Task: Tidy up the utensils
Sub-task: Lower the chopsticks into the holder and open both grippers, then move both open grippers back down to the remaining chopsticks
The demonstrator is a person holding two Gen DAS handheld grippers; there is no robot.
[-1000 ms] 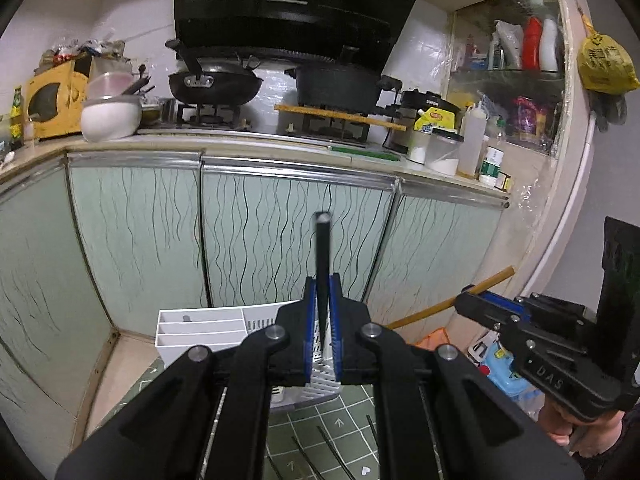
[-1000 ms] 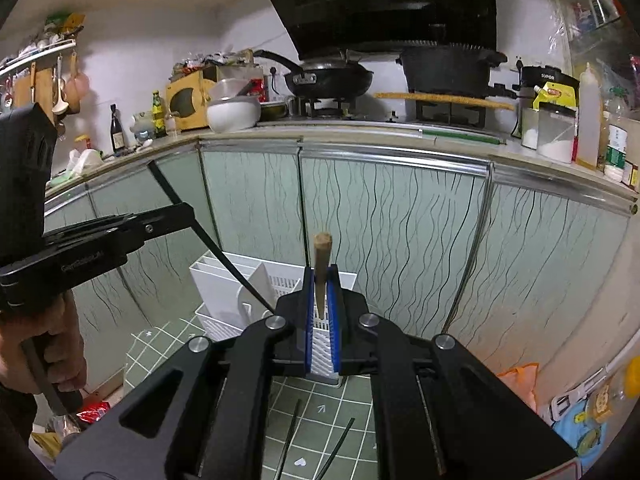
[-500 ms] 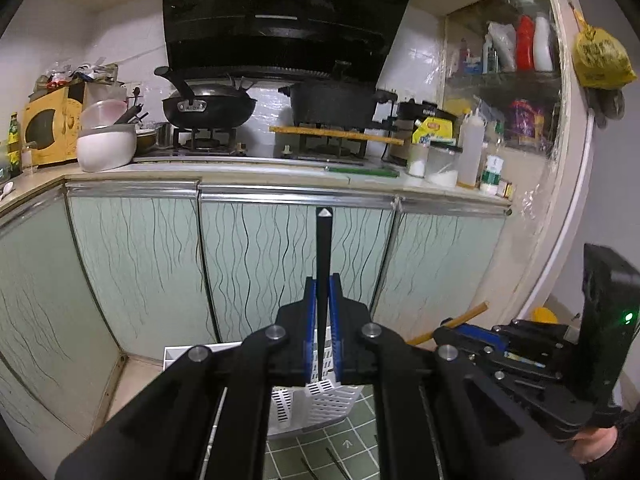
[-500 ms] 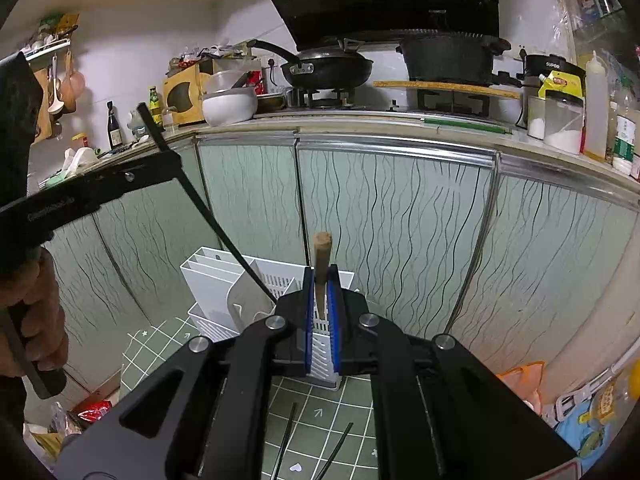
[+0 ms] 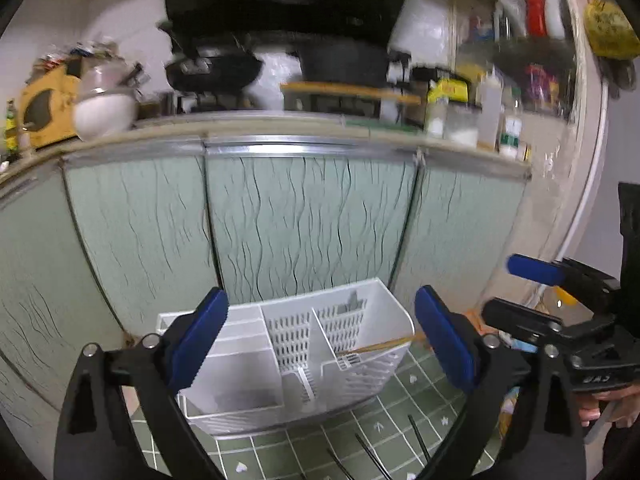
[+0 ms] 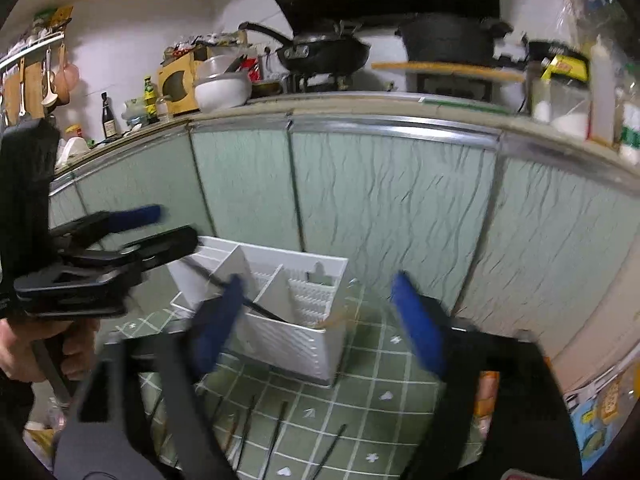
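Observation:
A white slotted utensil caddy (image 5: 288, 364) stands on the green grid mat (image 5: 400, 412), seen also in the right wrist view (image 6: 296, 332). My left gripper (image 5: 320, 340) is open and empty just above and before the caddy. A wooden chopstick (image 5: 380, 347) lies in its right compartment. A black chopstick (image 6: 240, 298) leans in the caddy. My right gripper (image 6: 320, 320) is open and empty, right of the left one. Loose black chopsticks (image 6: 276, 436) lie on the mat.
Green cabinet doors (image 5: 304, 224) rise right behind the caddy. The counter above carries a wok (image 6: 324, 54), a white bowl (image 6: 222, 88) and bottles. The other gripper shows at the right edge of the left wrist view (image 5: 560, 320).
Both grippers have opened and let go of their chopsticks, which now rest in the caddy. Both cameras have tilted down toward the caddy.

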